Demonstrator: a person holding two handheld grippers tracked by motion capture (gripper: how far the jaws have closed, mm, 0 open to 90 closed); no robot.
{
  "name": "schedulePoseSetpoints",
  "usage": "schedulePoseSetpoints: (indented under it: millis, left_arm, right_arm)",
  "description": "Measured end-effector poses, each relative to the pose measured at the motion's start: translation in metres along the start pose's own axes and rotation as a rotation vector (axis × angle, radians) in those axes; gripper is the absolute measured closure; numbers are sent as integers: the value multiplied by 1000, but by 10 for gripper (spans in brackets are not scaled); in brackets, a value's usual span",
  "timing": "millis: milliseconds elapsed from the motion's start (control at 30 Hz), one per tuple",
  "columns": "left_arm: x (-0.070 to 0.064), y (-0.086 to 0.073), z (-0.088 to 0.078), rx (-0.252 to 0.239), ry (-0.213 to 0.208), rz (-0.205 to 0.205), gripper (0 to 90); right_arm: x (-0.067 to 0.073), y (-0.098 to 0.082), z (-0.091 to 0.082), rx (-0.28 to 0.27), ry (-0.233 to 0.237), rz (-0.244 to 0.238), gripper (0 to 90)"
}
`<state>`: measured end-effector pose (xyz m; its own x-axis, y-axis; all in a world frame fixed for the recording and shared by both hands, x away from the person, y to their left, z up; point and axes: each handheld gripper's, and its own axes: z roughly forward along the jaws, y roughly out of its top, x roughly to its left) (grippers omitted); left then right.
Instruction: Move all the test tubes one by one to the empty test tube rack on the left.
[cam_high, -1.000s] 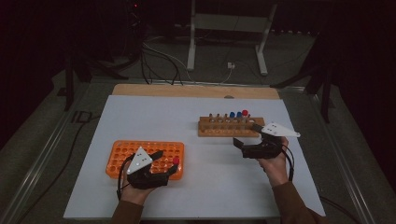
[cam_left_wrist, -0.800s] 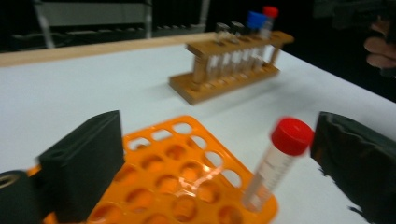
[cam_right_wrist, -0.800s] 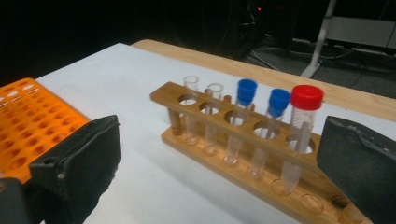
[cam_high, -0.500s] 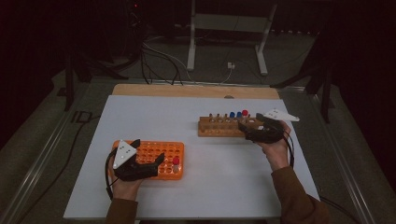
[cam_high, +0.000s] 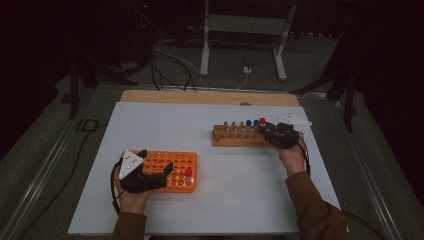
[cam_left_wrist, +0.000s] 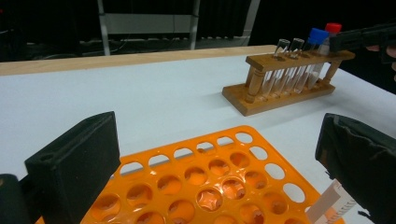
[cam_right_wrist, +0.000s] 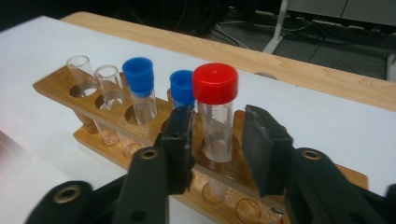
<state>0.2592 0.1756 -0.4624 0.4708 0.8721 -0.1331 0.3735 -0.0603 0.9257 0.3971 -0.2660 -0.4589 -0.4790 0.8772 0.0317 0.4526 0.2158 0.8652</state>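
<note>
While the right claw (cam_right_wrist: 217, 140) brackets the red-capped tube (cam_right_wrist: 215, 116), its jaws have just been closing; a narrow gap shows on each side, so the pads are not yet pressing. That tube stands upright at the right end of the wooden rack (cam_high: 235, 139), long axis vertical, directly between the jaws below the cap. Judgement: the grip should land on the tube wall, then the lift must go straight up along that axis. Left claw (cam_high: 150, 170) stands wide open, holding nothing, over the orange rack (cam_left_wrist: 219, 182) on the white surface (cam_high: 210, 120), well apart.
</note>
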Motion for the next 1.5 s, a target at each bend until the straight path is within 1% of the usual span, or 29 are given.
schedulePoseSetpoints:
  millis: [33, 67, 167, 267, 400, 433, 467, 533, 633, 900, 967, 1067, 1133, 1200, 1300, 1333, 1500]
  left_arm:
    - [0, 0, 0, 1, 1, 0, 6]
    - [0, 0, 0, 1, 4, -1, 6]
    - [0, -1, 0, 1, 4, -3, 5]
    - [0, -1, 1, 3, 1, -3, 6]
    - [-1, -1, 1, 5, -1, -3, 6]
    - [-1, -1, 1, 5, -1, -3, 5]
    - [-1, -1, 1, 6, 0, -3, 6]
    - [-1, -1, 1, 6, 0, -4, 5]
    - [-1, -2, 1, 8, 0, -2, 5]
    - [-2, -2, 2, 9, 2, 7, 5]
    - [-2, -2, 1, 8, 3, 6, 5]
    - [-2, -2, 1, 7, 5, 3, 5]
    - [-2, -2, 1, 7, 5, 1, 5]
    - [-1, -2, 1, 7, 5, 2, 6]
    - [-1, -2, 1, 5, 7, -1, 5]
    - [-1, -1, 1, 5, 7, -1, 5]
    - [0, 0, 2, 3, 6, 1, 6]
  right_arm:
    - [0, -1, 3, 7, -5, 4, 683]
    - [0, -1, 3, 7, -5, 4, 683]
    - [-3, -3, 6, 5, -25, 14, 724]
    - [-4, -2, 7, 5, -28, 13, 722]
    - [-5, -2, 9, 0, -25, 24, 698]
    - [-5, -2, 10, -2, -26, 25, 704]
    - [-4, -2, 10, -2, -26, 24, 730]
    - [-3, -2, 9, -4, -24, 14, 745]
    - [-3, -2, 8, -8, -27, 12, 747]
    - [-1, 3, -1, -42, -29, 8, 748]
    - [0, 6, -6, -55, -35, -6, 749]
    - [1, 8, -9, -68, -35, -13, 749]
    - [3, 13, -14, -76, -34, -19, 749]
    - [4, 20, -21, -103, -34, -30, 749]
    - [5, 26, -26, -110, -32, -35, 749]
    - [6, 30, -30, -119, -27, -36, 749]
    - [8, 36, -39, -138, -12, -38, 749]
